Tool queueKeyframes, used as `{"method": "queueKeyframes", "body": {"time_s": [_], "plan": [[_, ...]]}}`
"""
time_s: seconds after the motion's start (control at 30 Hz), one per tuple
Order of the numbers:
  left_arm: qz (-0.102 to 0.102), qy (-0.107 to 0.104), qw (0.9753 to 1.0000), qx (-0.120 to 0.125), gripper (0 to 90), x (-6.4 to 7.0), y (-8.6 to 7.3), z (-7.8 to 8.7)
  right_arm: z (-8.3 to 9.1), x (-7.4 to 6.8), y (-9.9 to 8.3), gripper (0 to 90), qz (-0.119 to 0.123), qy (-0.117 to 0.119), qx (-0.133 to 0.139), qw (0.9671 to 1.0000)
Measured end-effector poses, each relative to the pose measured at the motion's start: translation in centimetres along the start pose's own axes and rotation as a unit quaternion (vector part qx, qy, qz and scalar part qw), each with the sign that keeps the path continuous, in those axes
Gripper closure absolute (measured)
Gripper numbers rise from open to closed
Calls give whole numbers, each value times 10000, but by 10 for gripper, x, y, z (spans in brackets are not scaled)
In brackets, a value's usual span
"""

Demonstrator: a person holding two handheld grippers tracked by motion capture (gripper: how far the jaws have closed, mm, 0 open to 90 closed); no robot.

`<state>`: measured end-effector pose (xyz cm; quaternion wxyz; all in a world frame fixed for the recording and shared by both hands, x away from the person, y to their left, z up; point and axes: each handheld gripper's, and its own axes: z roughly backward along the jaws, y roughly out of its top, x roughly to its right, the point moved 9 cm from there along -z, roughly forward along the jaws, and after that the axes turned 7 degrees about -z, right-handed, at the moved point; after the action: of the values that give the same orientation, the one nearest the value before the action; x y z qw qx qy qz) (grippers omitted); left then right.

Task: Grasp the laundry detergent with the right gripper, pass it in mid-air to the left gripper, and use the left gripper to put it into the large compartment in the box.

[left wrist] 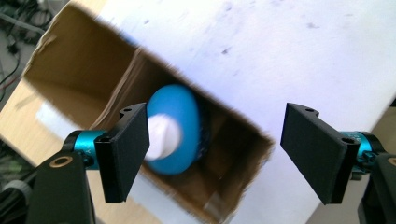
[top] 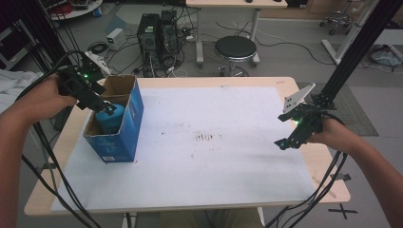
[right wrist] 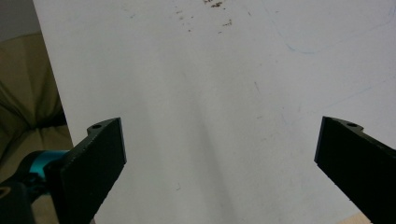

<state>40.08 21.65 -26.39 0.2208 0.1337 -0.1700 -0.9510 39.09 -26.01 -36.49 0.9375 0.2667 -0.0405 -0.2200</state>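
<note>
Left claw [left wrist: 215, 156] hangs spread above a blue bottle [left wrist: 175, 128] inside the box [top: 134, 123]; right claw [right wrist: 219, 172] gapes over white sheet [right wrist: 210, 93].

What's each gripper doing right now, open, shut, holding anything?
Left gripper: open, holding nothing, jaws spread above the blue bottle in the blue box.
Right gripper: open, holding nothing, over the white mat.

We see a box [top: 124, 124] of glossy blue cardboard, raw brown inside, holding a smooth blue plastic bottle [left wrist: 180, 128]. Beside the box, matt white sheet [top: 214, 156] covers the pale wood table [top: 43, 190].
</note>
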Motion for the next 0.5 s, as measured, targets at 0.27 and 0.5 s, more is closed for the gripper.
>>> {"method": "queueKeyframes", "body": {"time_s": [0.27,0.5], "plan": [[-566,-364,9977,121,238,31,37,-19,1,-3,2,10,51,-13,22,10000],[-808,-624,9947,139,132,49,58,-37,1,-6,3,10,62,-19,42,10000]]}}
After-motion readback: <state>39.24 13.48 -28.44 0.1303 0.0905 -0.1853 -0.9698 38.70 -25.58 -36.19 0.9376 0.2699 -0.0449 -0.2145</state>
